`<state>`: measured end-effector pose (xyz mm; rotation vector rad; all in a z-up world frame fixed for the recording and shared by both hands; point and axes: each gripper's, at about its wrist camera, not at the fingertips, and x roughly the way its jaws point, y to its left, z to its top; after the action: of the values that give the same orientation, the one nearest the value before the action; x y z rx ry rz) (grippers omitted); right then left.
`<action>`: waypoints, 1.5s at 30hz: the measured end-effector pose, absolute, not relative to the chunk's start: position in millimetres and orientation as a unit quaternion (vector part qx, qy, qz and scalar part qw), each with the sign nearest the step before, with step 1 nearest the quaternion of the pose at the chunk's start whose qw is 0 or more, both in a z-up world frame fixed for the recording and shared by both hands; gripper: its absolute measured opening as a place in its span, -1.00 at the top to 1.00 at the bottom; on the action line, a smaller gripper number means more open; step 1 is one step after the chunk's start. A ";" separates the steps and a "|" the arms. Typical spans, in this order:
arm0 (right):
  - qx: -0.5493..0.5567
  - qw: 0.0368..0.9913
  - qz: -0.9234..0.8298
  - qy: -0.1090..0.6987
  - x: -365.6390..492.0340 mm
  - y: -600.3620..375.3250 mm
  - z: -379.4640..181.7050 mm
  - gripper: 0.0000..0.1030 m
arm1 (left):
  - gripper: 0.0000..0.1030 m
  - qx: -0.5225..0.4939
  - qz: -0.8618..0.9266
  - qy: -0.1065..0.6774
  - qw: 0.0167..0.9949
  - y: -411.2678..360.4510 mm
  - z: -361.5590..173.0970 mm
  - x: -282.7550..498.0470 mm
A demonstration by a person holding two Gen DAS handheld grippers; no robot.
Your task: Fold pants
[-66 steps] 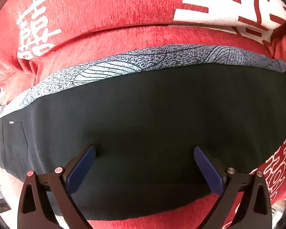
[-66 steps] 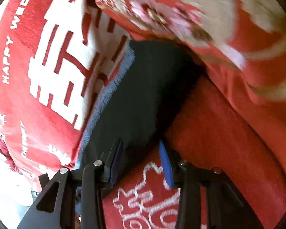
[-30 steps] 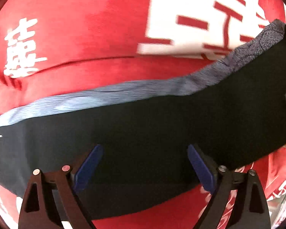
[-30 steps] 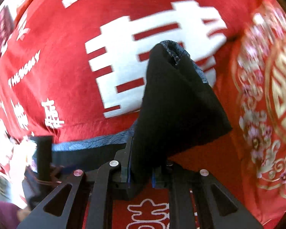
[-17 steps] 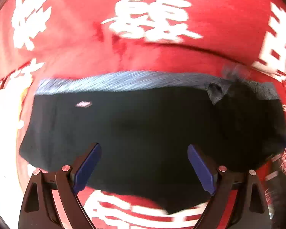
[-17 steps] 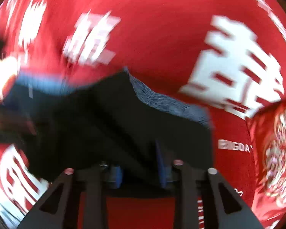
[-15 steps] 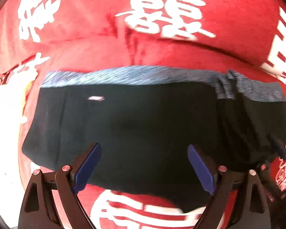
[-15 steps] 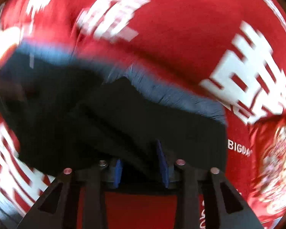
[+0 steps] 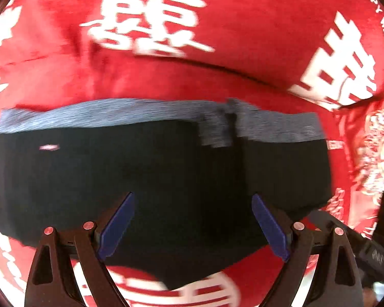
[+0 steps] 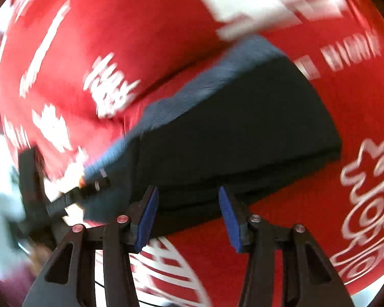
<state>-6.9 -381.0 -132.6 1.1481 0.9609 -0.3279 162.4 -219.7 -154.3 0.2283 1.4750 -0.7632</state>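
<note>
step: pants (image 9: 166, 179) lie folded over on red cloth (image 9: 217, 71)
left gripper (image 9: 192, 220): jaws open, empty
right gripper (image 10: 187, 209): jaws open, empty
next: probably regrip an edge, fold again

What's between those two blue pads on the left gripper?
In the left wrist view, only the black pants lie between the open left gripper's pads.

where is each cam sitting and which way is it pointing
Left wrist: sits on the left gripper, looking forward and down at the black pants on the red blanket; its two open fingers show.
Right wrist: sits on the right gripper, facing the pants from their folded end; its open fingers show.
Shared: both see the pants, their grey waistband and the blanket.
</note>
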 end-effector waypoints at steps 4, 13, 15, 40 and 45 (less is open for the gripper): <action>0.596 0.684 -0.142 0.397 -17.5 -400.9 -155.4 -0.02 | -0.72 0.118 -0.349 0.664 0.651 -249.3 -169.0 152.0; 0.693 0.621 -0.126 0.343 -21.0 -419.9 -187.5 0.90 | 0.07 0.135 -0.343 0.668 0.647 -259.8 -169.3 139.3; 0.667 0.650 -0.102 0.350 -18.8 -414.6 -165.5 0.90 | 0.08 0.146 -0.350 0.652 0.657 -258.0 -158.8 133.1; 0.502 0.720 -0.147 0.455 12.4 -526.7 -159.3 -0.02 | -0.31 0.190 -0.316 0.592 0.717 -313.4 -152.6 146.1; 0.524 0.698 -0.096 0.479 38.0 -536.1 -191.9 0.31 | -0.31 0.207 -0.286 0.604 0.714 -315.1 -179.5 144.5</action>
<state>38.0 -536.1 -191.9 1.1671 1.0676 -0.2146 144.5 -315.1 -179.5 0.4596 1.3390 -0.6329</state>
